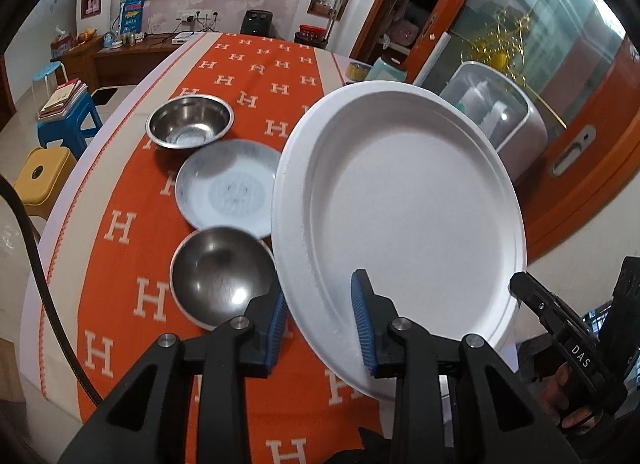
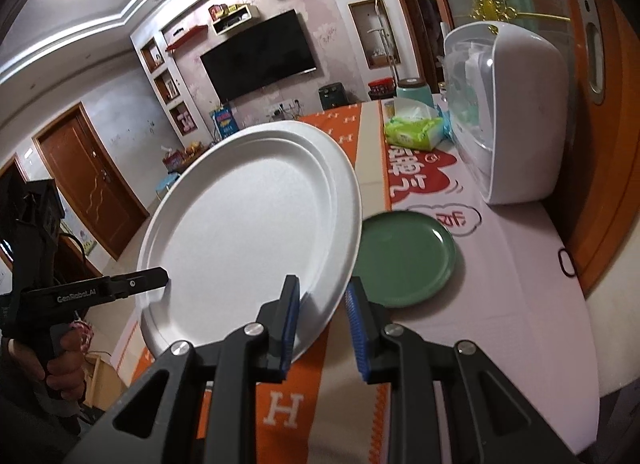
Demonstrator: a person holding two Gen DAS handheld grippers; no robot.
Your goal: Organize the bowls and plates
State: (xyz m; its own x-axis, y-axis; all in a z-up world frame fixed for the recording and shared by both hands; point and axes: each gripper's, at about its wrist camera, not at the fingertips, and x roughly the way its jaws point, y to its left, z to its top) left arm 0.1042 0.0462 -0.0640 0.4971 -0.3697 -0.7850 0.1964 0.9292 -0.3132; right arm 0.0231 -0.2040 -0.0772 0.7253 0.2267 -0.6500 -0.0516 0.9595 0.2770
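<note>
A large white plate (image 1: 400, 215) is held tilted in the air above a tabletop (image 2: 520, 304) covered with an orange cloth (image 1: 132, 248) patterned with pale H letters. Two hand-held grippers grasp it together, each clenched on the plate's near rim. The left hand-held gripper (image 1: 324, 324) has its blue pads (image 1: 362, 320) on either side of the rim, at the plate's lower left edge. The right hand-held gripper (image 2: 322, 324) straddles the rim at the plate's lower right edge; its pads seem to press on the rim, though the exact contact is hard to see.

To the left of the lifted plate, three dishes lie in a row on the cloth, running from near to far: a steel bowl (image 1: 220, 280), then a pale blue patterned plate (image 1: 230, 187) touching or overlapping its far edge, then a second steel bowl (image 1: 190, 121) just beyond. To the right, a green plate (image 2: 408, 260) lies flat on the white part of the tabletop. Farther right stands a white appliance with a clear cover (image 2: 516, 119), with a green tissue pack (image 2: 416, 129) beside it.

A person's hand (image 2: 60, 364) grips the left handle.
</note>
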